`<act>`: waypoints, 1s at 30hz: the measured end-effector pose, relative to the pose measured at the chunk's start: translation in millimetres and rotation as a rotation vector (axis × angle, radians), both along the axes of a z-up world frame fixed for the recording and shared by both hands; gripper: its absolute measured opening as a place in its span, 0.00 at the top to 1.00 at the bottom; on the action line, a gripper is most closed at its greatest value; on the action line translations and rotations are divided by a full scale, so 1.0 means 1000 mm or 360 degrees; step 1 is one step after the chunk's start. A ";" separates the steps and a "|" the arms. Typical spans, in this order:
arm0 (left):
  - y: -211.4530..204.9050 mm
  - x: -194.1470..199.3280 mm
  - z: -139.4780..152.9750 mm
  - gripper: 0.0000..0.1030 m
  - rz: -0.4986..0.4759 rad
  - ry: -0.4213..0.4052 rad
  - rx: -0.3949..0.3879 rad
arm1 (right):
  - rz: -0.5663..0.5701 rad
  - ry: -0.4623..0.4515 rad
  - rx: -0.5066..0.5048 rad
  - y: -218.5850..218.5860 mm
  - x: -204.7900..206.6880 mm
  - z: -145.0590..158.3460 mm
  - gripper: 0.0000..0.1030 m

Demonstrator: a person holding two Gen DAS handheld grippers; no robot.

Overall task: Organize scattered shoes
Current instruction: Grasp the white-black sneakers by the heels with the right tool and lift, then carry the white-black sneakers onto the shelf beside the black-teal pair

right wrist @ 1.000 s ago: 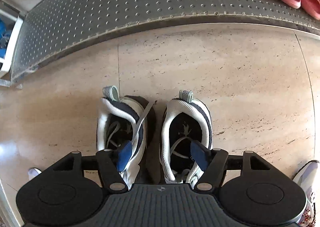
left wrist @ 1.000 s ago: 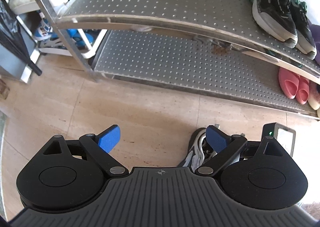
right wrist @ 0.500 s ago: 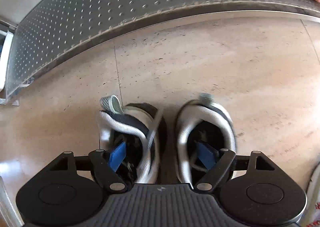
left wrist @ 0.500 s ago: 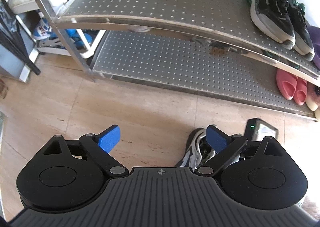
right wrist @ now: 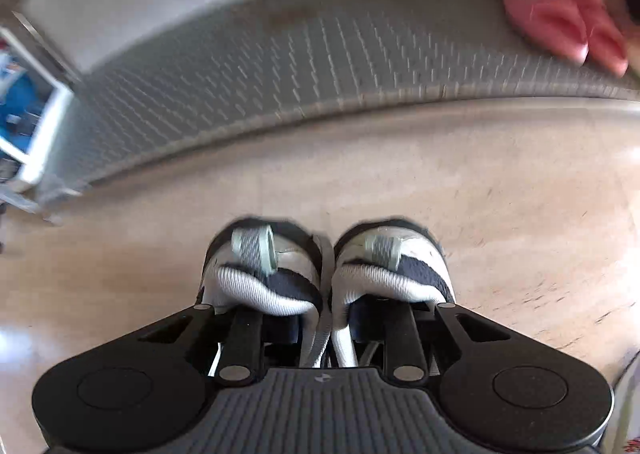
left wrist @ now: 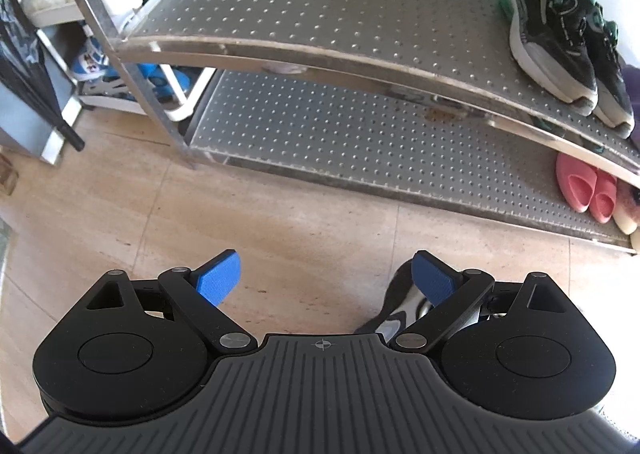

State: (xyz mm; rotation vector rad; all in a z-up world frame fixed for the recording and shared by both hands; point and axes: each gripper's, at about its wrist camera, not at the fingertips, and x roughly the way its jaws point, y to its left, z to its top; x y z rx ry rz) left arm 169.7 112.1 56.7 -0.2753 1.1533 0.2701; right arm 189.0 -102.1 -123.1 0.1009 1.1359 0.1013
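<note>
Right wrist, gripper closing on knit-collared sneakers (seemingly pinched), dimpled metal shelf.

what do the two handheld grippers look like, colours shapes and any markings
Both share one design. The left gripper has a matt black body with a ribbed grey centre plate bearing a small crosshair mark, two rounded black lobes with circular recesses, silver pivot pins, and black linkage arms ending in blue textured fingers. The right gripper has the same black lobes, ribbed plate and silver pins; its finger pads are hidden. No cables or sleeves show.

2 sneakers side by side on floor before rack
</note>
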 end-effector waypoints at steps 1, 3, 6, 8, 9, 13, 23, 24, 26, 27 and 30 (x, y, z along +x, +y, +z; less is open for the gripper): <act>0.002 -0.002 0.003 0.07 0.0017 -0.0017 0.0006 | 0.0018 -0.0059 0.0000 0.000 -0.008 0.016 0.76; 0.010 -0.007 0.009 0.07 0.0062 -0.0065 0.0043 | 0.0056 -0.0176 -0.0007 0.002 -0.022 0.047 0.77; 0.024 -0.016 0.018 0.07 0.0150 -0.0125 0.0090 | 0.0147 -0.0398 -0.0025 0.009 -0.038 0.105 0.78; 0.038 -0.022 0.023 0.07 0.0220 -0.0153 0.0092 | 0.0196 -0.0498 -0.0021 0.016 -0.042 0.134 0.78; 0.046 -0.025 0.025 0.07 0.0261 -0.0165 0.0092 | 0.0227 -0.0543 -0.0017 0.022 -0.041 0.149 0.78; 0.072 -0.037 0.031 0.07 0.0408 -0.0211 0.0079 | 0.0337 -0.0670 0.0005 0.050 -0.029 0.192 0.79; 0.101 -0.042 0.036 0.07 0.0471 -0.0232 -0.0007 | 0.0431 -0.1050 -0.0181 0.158 0.101 0.258 0.68; 0.103 -0.041 0.036 0.07 0.0469 -0.0234 -0.0010 | 0.0441 -0.1058 -0.0283 0.170 0.119 0.250 0.56; 0.105 -0.038 0.036 0.07 0.0458 -0.0227 -0.0014 | 0.0431 -0.1064 -0.0377 0.180 0.134 0.236 0.47; 0.106 -0.038 0.036 0.07 0.0455 -0.0227 -0.0018 | 0.0414 -0.1057 -0.0408 0.180 0.139 0.232 0.48; 0.104 -0.040 0.037 0.07 0.0444 -0.0236 -0.0029 | 0.0351 -0.1023 -0.0283 0.160 0.129 0.236 0.38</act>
